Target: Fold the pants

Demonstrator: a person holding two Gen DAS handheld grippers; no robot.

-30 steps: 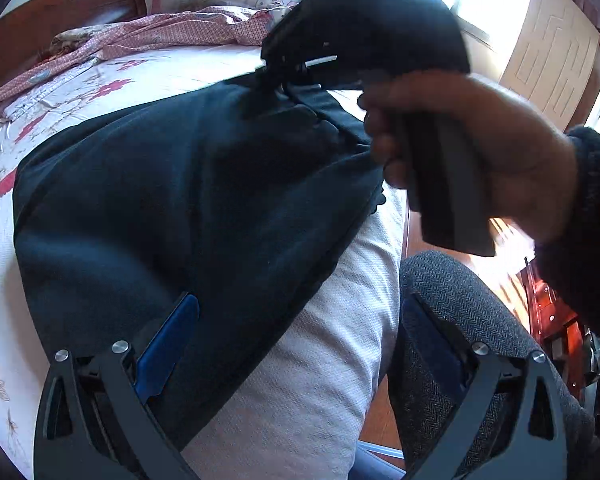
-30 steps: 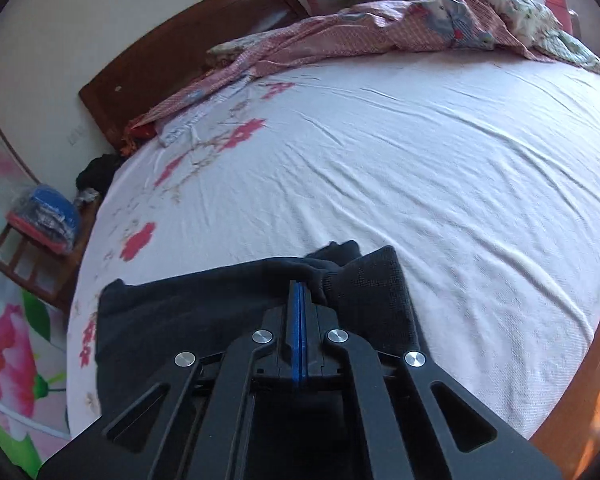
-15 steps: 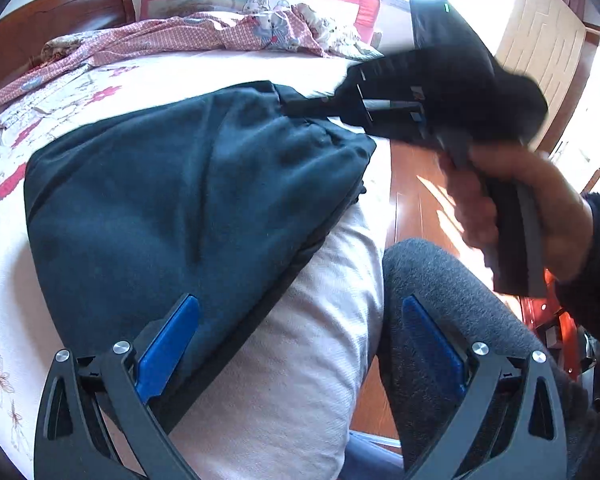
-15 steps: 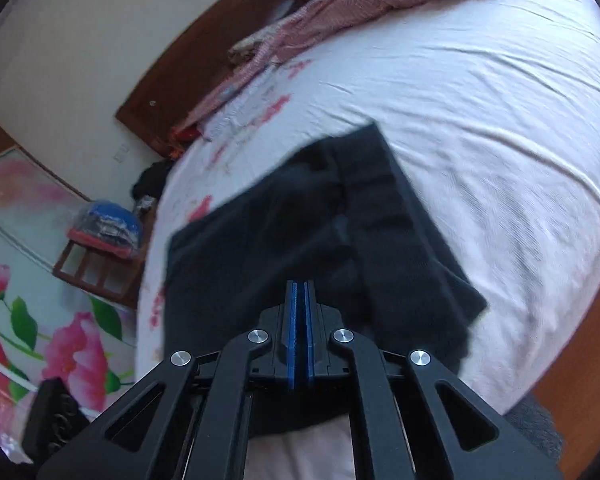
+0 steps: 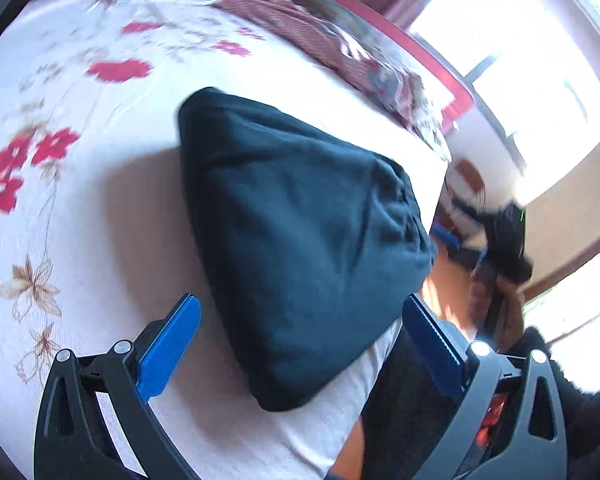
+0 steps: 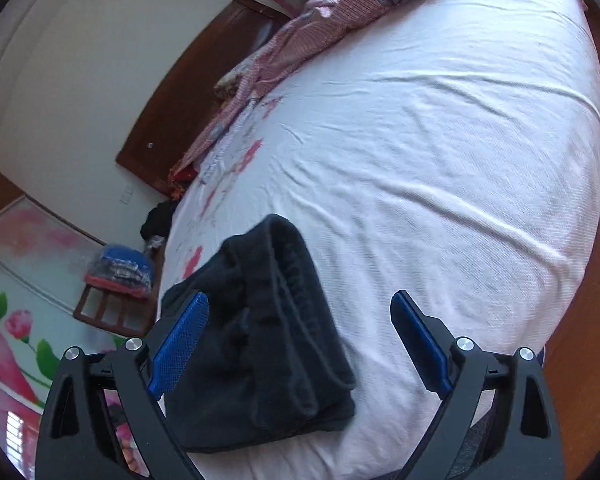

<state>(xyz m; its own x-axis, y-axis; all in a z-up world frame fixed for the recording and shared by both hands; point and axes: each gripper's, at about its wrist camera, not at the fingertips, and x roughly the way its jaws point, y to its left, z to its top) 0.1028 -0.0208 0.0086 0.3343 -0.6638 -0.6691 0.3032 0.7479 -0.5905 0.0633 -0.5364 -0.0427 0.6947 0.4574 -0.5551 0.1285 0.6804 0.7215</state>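
Your right gripper [image 6: 300, 344] is standing wide, its jaws having just been opening; the folded pants [image 6: 260, 332] are lying partly between the blue pads [image 6: 178, 346] without being pressed, the near left pad overlapping the cloth and the right pad clear of it over the bed sheet [image 6: 440, 160]. Your left gripper [image 5: 300, 356] is also gaping wide, holding nothing, with the dark bundle showing between its fingers but beyond them. You are seeing the pants resting in a compact stack at the near edge of the bed, waistband side toward the right. A pink checked blanket [image 6: 312, 36] is lying crumpled at the far side, near the wooden headboard [image 6: 188, 104]. Blurred in the left view, your right hand [image 5: 500, 304] is gripping its tool to the right of the pants.
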